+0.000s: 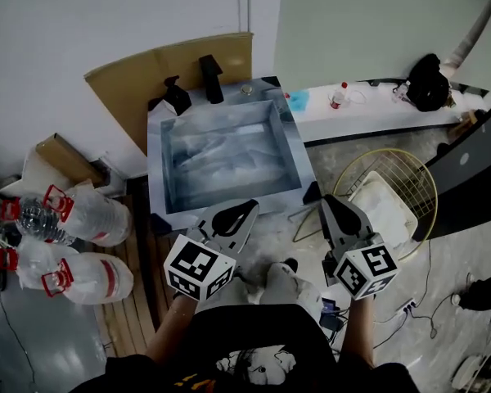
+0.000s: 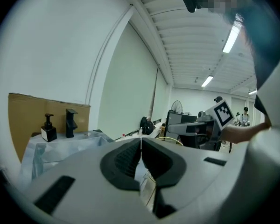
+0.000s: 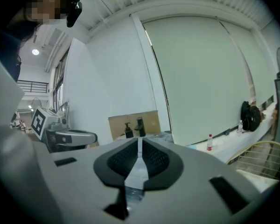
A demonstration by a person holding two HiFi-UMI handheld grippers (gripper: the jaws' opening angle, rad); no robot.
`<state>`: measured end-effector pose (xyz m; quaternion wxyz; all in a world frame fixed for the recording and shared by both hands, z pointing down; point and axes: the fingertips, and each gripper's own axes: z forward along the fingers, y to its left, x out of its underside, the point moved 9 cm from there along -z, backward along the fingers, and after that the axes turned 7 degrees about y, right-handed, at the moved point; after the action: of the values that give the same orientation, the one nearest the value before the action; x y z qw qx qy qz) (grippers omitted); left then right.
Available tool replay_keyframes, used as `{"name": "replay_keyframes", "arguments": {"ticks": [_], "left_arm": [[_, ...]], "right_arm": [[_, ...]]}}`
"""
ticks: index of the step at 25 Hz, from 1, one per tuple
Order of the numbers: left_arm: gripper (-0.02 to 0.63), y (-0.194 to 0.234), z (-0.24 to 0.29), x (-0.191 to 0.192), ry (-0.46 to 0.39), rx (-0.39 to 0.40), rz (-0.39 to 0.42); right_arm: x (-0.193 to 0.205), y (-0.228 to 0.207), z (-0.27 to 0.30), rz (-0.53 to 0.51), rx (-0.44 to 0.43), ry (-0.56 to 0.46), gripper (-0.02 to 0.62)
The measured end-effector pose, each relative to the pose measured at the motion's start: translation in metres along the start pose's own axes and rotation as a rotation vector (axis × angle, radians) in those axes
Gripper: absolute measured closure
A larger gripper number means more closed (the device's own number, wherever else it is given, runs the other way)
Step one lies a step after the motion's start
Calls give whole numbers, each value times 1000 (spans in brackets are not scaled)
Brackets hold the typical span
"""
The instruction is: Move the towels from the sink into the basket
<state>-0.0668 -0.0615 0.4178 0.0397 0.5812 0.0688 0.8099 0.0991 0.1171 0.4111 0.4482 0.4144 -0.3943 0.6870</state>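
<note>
The grey sink (image 1: pixel 158 166) stands below the wall, its basin lined with shiny film over pale folds (image 1: pixel 221 158); I cannot tell towel from film there. A white towel (image 1: pixel 385 207) lies in the gold wire basket (image 1: pixel 421 178) on the floor to the right. My left gripper (image 1: pixel 250 207) hovers at the sink's front edge, jaws shut with nothing between them (image 2: pixel 141 143). My right gripper (image 1: pixel 322 200) hangs between sink and basket, jaws shut and empty (image 3: pixel 140 146). Both point roughly level toward the wall.
A black faucet (image 1: pixel 210 79) and soap dispenser (image 1: pixel 176 97) stand at the sink's back, cardboard (image 1: pixel 147 68) behind them. Large water bottles (image 1: pixel 90 217) lie on the floor at left. A white ledge (image 1: pixel 368 113) carries a small bottle (image 1: pixel 337 95) and black bag (image 1: pixel 428 80). Cables cross the floor at right.
</note>
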Motion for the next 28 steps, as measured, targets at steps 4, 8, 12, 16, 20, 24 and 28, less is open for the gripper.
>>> {"name": "replay_keyframes", "arguments": {"ticks": [4, 8, 12, 16, 20, 24, 28], "left_arm": [[597, 6, -25, 7, -22, -34, -1], [597, 7, -41, 11, -43, -57, -1], [597, 9, -52, 13, -52, -67, 5], [597, 14, -60, 14, -58, -80, 1], [597, 18, -63, 16, -58, -83, -6], [597, 18, -61, 18, -56, -71, -4], [597, 18, -59, 19, -50, -60, -3]], "right_arm": [[-1, 30, 9, -45, -41, 0, 577], [-2, 50, 13, -78, -62, -7, 590], [0, 64, 16, -90, -84, -5, 591], [-1, 71, 22, -97, -93, -3, 591], [0, 76, 24, -101, -92, 5, 591], [2, 79, 25, -104, -94, 8, 591], [3, 78, 25, -105, -84, 11, 591]]}}
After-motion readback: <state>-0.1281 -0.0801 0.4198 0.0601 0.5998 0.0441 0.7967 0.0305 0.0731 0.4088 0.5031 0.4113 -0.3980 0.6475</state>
